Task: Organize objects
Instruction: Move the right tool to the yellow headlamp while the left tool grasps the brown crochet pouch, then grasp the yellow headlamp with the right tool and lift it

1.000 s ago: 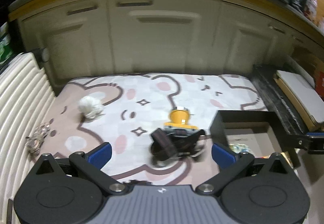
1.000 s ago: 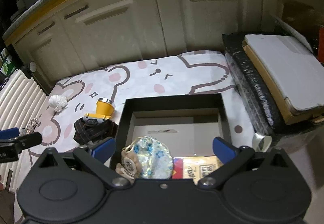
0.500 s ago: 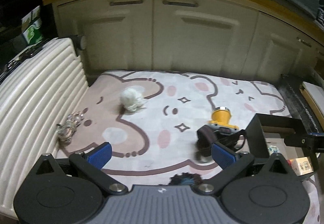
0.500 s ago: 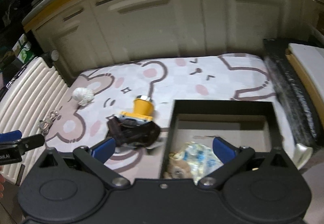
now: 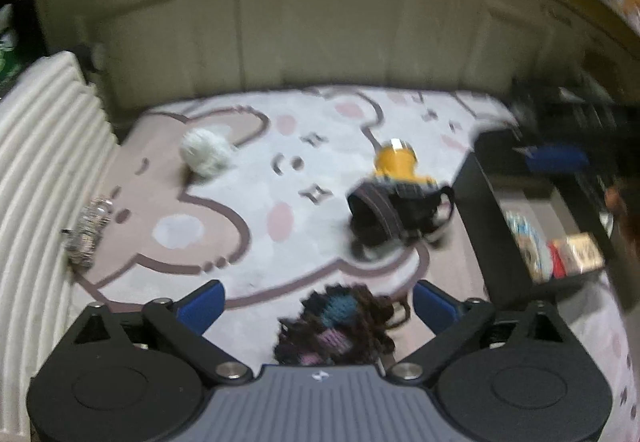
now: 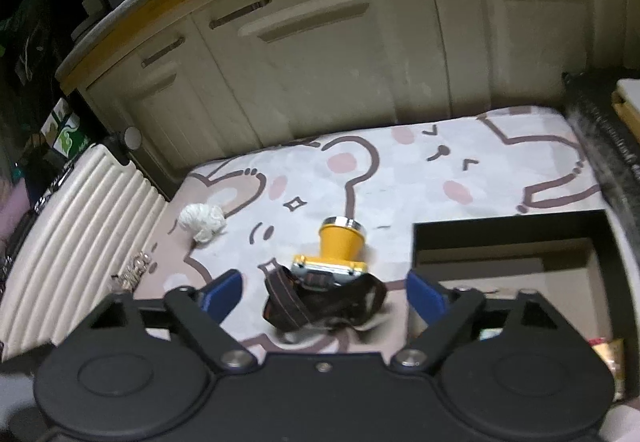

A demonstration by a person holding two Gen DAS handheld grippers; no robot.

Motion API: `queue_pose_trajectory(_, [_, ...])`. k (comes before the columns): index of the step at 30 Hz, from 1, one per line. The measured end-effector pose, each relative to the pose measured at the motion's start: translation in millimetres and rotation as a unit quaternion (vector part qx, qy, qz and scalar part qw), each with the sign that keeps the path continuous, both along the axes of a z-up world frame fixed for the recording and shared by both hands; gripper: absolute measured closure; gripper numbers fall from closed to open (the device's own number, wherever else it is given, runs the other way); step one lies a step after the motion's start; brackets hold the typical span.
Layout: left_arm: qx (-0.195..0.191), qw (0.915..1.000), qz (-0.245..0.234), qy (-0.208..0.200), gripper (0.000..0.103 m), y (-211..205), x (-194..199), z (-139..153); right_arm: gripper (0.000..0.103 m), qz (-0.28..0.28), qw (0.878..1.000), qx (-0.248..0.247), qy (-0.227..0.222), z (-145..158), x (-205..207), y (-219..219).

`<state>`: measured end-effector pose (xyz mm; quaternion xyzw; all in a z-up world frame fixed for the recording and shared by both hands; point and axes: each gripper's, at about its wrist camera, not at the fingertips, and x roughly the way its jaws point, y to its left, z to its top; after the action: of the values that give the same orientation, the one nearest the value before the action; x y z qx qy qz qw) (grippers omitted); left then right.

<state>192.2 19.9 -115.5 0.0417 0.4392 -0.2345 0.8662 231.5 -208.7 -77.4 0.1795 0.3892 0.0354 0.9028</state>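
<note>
Closing slowly, the left gripper (image 5: 316, 306) has a fuzzy dark pouch (image 5: 340, 322) between its fingers, untouched. Low in frame, the right gripper (image 6: 324, 292) closes around the yellow headlamp (image 6: 332, 274), not pressing.

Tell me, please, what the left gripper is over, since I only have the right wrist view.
Observer: The left gripper hangs over a dark woolly bundle on the mat; the bundle lies between its fingers.
Operator: Is the bundle gripped?
Observer: Not as far as I can see. The jaws are closing, but no pad looks pressed on it, though the picture is blurred.
Operator: What is inside the box? My own gripper hides most of it.
Observer: In the box, a blue-patterned pouch lies beside a red and gold packet.
</note>
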Motion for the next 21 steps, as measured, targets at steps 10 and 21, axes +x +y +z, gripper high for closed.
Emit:
queue_pose_trajectory(10, [0.088, 0.9922, -0.072, 0.053, 0.02, -33, 7, -54, 0.042, -0.003, 0.999, 0.038, 0.026, -38, 47, 8])
queue_pose_trajectory(21, [0.059, 0.9904, -0.098, 0.077, 0.042, -43, 21, -71, 0.047, -0.008, 0.999, 0.035, 0.039, -77, 81, 13])
